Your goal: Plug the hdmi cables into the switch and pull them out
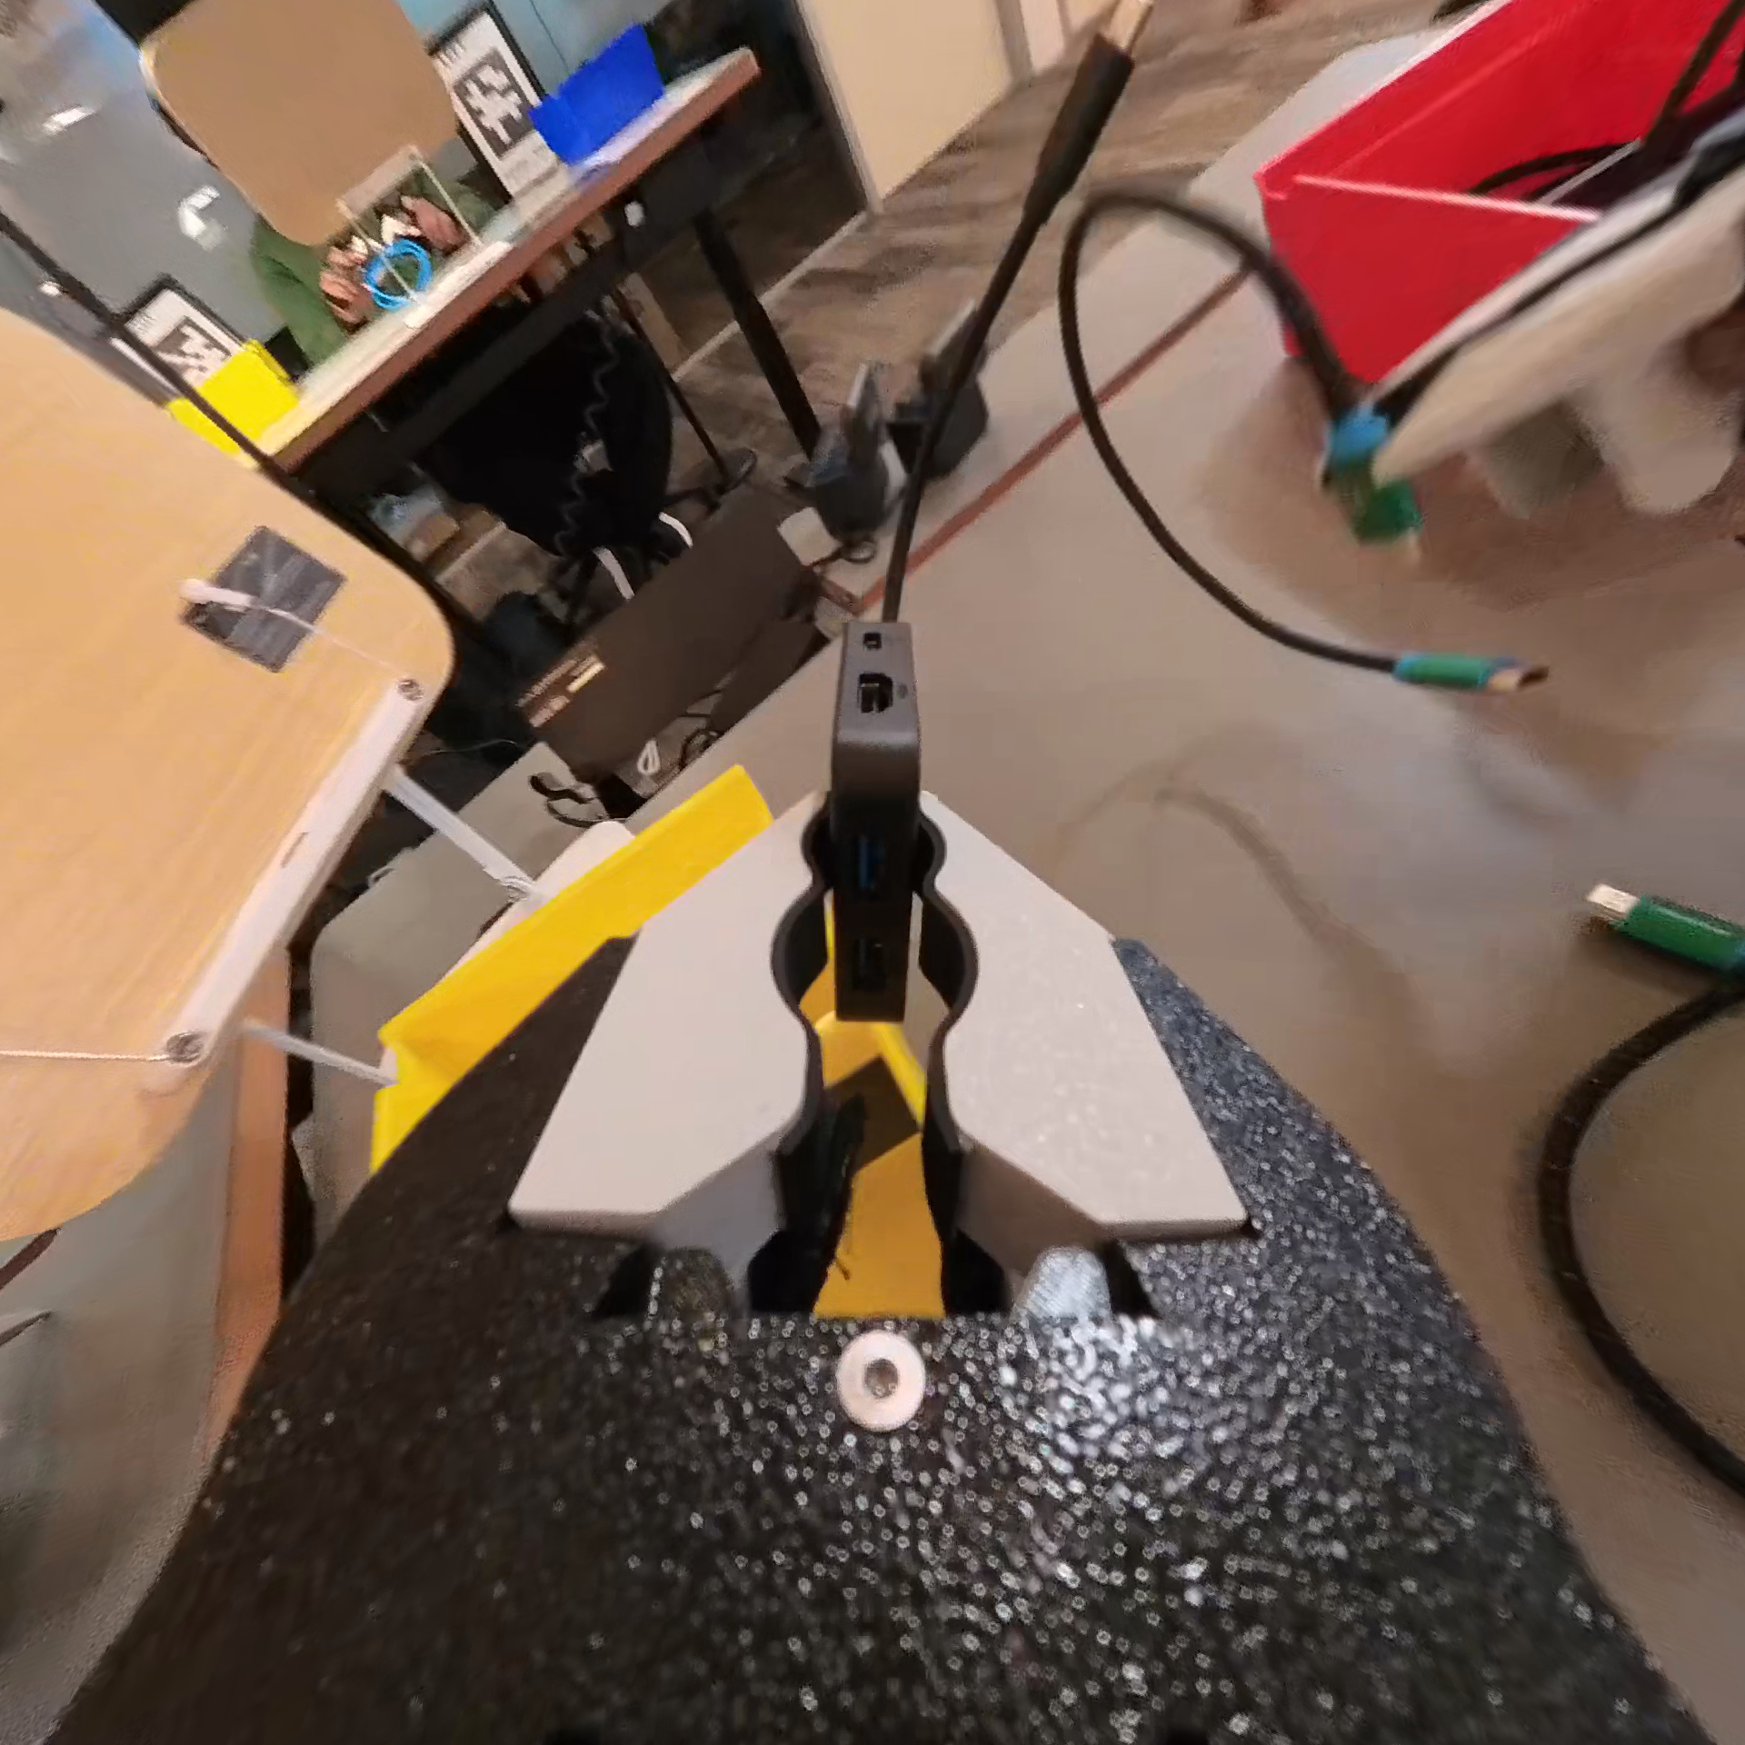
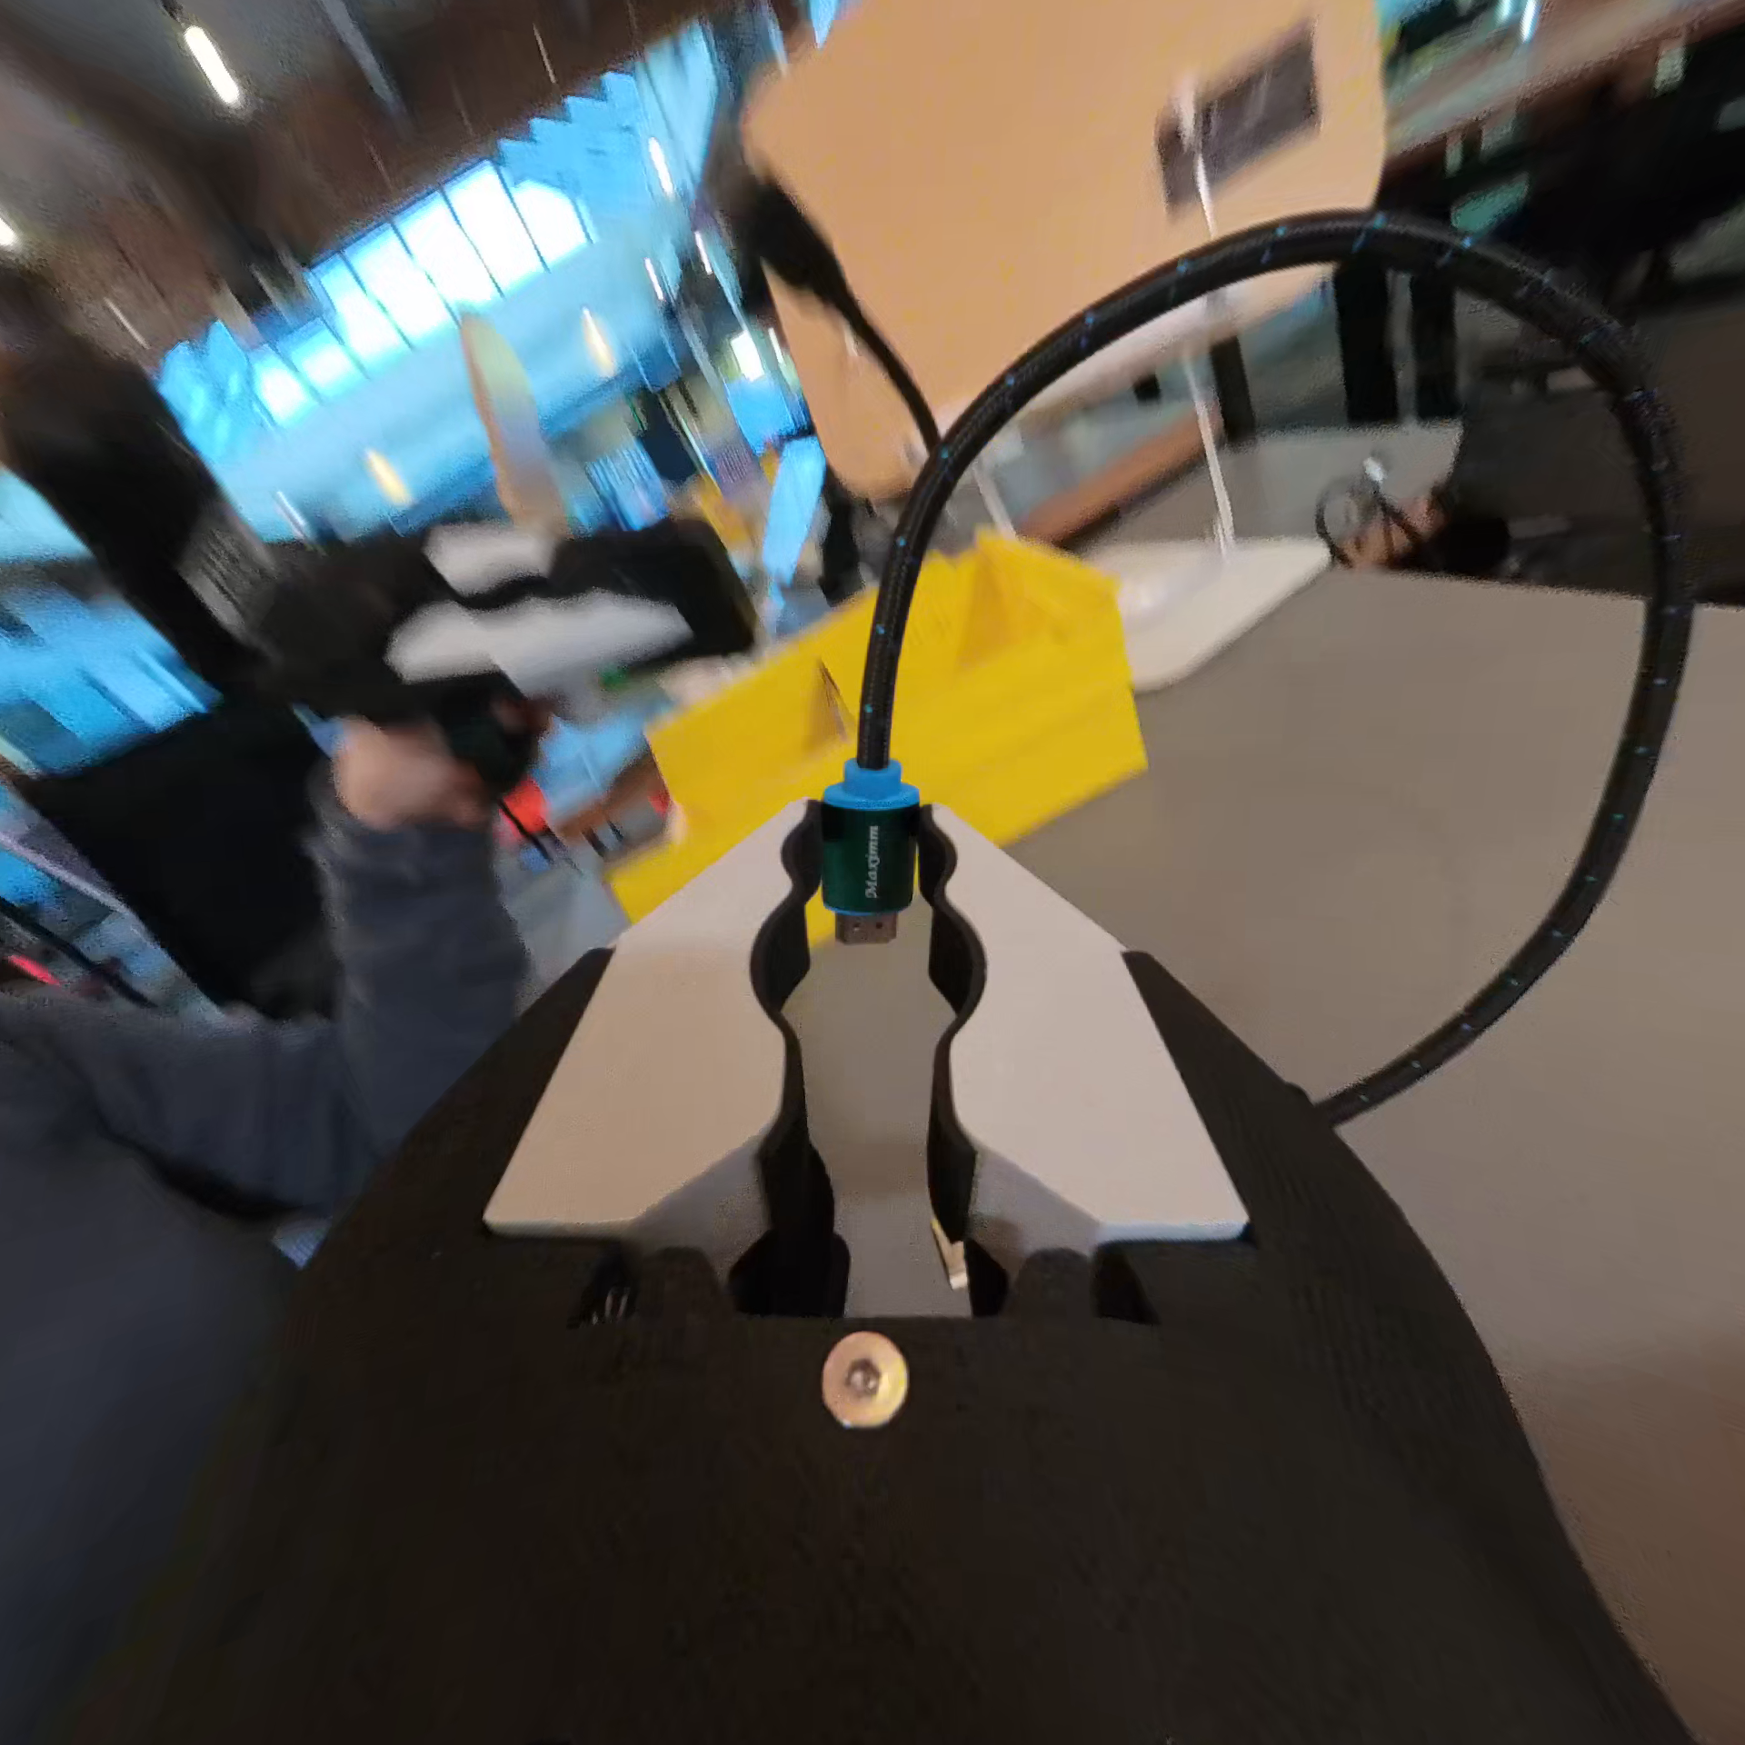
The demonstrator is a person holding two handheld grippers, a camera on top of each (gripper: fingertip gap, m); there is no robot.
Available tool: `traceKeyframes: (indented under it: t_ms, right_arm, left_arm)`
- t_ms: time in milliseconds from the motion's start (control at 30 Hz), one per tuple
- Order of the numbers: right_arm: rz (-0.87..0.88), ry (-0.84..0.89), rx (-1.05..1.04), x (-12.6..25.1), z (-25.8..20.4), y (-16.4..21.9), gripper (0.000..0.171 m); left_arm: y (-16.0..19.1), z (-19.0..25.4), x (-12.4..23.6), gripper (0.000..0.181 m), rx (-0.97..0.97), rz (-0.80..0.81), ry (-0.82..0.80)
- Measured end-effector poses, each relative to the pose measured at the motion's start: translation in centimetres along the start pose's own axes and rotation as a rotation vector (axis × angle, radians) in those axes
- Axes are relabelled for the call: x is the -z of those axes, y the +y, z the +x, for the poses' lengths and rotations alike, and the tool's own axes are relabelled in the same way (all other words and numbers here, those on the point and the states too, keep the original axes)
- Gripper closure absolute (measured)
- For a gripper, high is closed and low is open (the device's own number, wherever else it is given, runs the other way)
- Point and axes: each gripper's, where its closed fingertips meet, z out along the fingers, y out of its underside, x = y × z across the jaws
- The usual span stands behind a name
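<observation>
My left gripper (image 1: 873, 823) is shut on the black switch (image 1: 873, 755) and holds it upright above the grey table, its ports facing me. The switch's own black lead (image 1: 1029, 236) rises from its top. My right gripper (image 2: 869, 836) is shut on the green HDMI plug (image 2: 869, 861) with a blue collar, metal tip pointing back at the camera. Its braided cable (image 2: 1648, 529) loops up and round to the right. In the left wrist view the right gripper (image 1: 1374, 472) is blurred at the upper right, apart from the switch. The cable's other green plug (image 1: 1454, 672) hangs free.
Another green plug (image 1: 1671, 930) with a black cable lies on the table (image 1: 1228, 850) at the right. A red bin (image 1: 1397, 227) stands at the back right. A yellow bin (image 1: 604, 897) is under my left gripper and also shows in the right wrist view (image 2: 1001, 718). A wooden panel (image 1: 170, 736) is at the left. The gap from one gripper's tips to the other's is roughly 15 cm. To the wooden panel (image 1: 170, 736): left tips about 35 cm, right tips about 45 cm. It is also in sight in the right wrist view (image 2: 1075, 247).
</observation>
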Motion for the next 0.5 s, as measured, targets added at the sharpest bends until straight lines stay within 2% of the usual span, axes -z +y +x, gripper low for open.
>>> traceKeyframes:
  t_ms: [133,267,500]
  right_arm:
    - [0.304,-0.177,-0.175,2.6,-3.5,-3.6,0.153]
    - [0.52,-0.369,-0.348,5.0,-5.8,-5.1,0.153]
    - [0.708,-0.473,-0.507,7.2,-6.1,-5.3,0.153]
  left_arm:
    - [-0.2,3.5,-1.5,0.17,-0.073,-0.059,0.052]
    - [-0.5,6.3,-2.9,0.17,-0.14,-0.071,0.086]
    - [-1.2,9.4,-4.5,0.17,-0.182,-0.025,0.152]
